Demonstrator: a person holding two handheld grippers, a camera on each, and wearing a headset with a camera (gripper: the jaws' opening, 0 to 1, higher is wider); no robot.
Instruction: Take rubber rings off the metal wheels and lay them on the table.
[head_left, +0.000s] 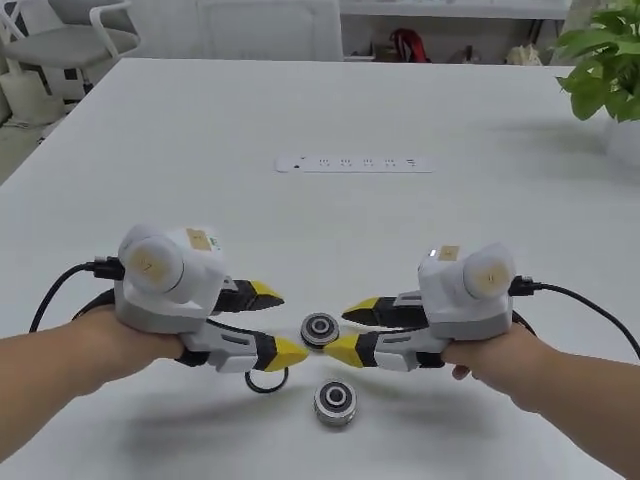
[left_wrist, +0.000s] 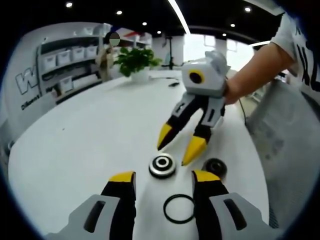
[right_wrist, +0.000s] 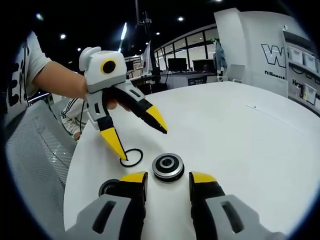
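Observation:
A metal wheel (head_left: 320, 329) with a bright rim lies on the white table (head_left: 330, 220), between the tips of both grippers. My left gripper (head_left: 278, 322) is open and points right at it; the wheel (left_wrist: 162, 165) sits just ahead of its jaws. My right gripper (head_left: 348, 330) is open too and faces it from the other side, with the wheel (right_wrist: 168, 167) just beyond its tips. A loose black rubber ring (head_left: 265, 382) lies flat under the left gripper's near jaw. A second, darker wheel (head_left: 335, 401) lies nearer to me.
A white power strip (head_left: 355, 163) lies mid-table, well beyond the grippers. A potted plant (head_left: 605, 60) stands at the far right corner. Black cables trail from both grippers toward the near edge. A chair (head_left: 70, 40) stands off the table's far left.

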